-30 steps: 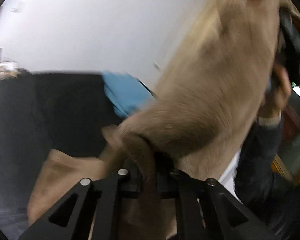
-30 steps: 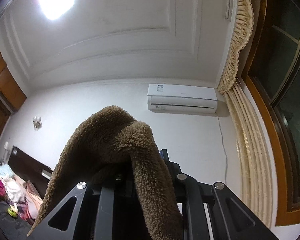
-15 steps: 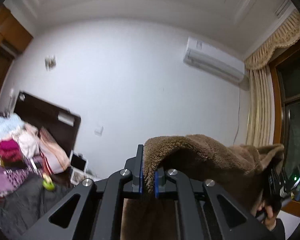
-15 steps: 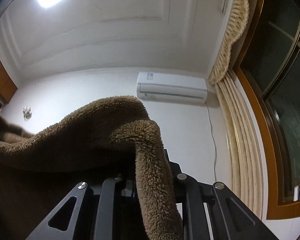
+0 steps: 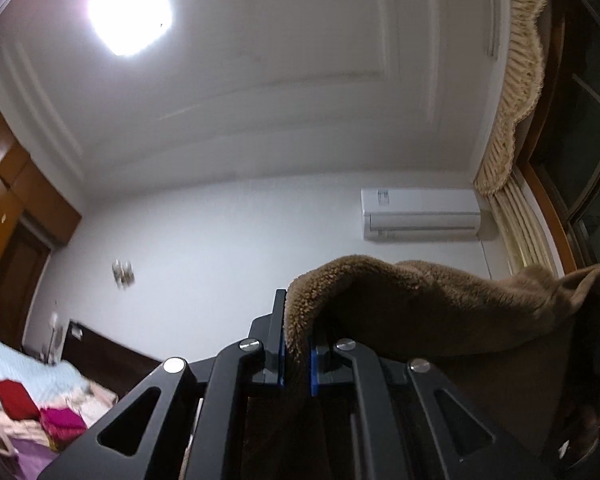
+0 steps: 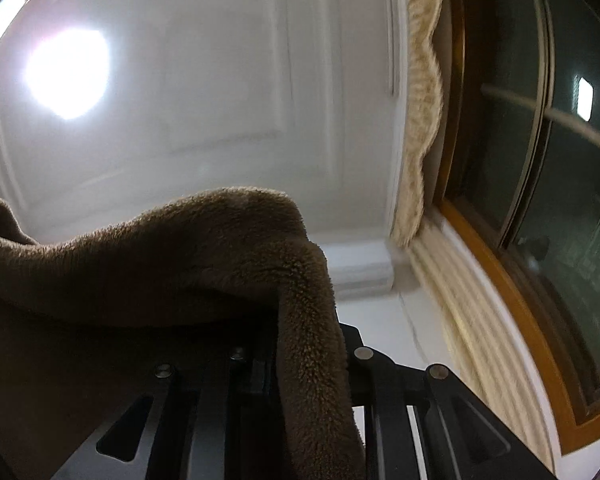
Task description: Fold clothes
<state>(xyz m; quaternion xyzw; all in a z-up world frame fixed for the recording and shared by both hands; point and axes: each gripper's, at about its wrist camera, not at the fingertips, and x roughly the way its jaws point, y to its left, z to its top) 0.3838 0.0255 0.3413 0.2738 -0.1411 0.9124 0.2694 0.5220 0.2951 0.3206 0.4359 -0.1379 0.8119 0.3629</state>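
Left wrist view: left gripper [image 5: 297, 354] tilted up toward ceiling, jaws pinching an edge of the brown fleece garment [image 5: 420, 304] between blue pads
Garment, left view: held up in the air, top edge runs right from the jaws to a bunched peak at far right; rest hangs down in shadow behind the fingers
Right wrist view: right gripper [image 6: 300, 364] also aimed up, jaws pressed onto a fleece fold [image 6: 308, 320] that drapes down over them; pads mostly hidden by cloth
Garment, right view: stretches left from the jaws to the frame's left edge, slight sag, curled corner at far left
Garment support: only the two grippers, not touching bed or any surface in view
Bed [image 5: 32, 372]: low left in left view, light blue cover, piled with red, magenta and pink clothes [image 5: 40, 412]; dark headboard behind
Ceiling light [image 5: 130, 10]: bright, blown out, seen in both views
Air conditioner [image 5: 420, 214]: white, on the wall, above the garment
Curtain [image 5: 512, 92]: beige, fringed valance, beside wood-framed window [image 6: 540, 160]; dark glass
Blur: some motion blur at right view's edges
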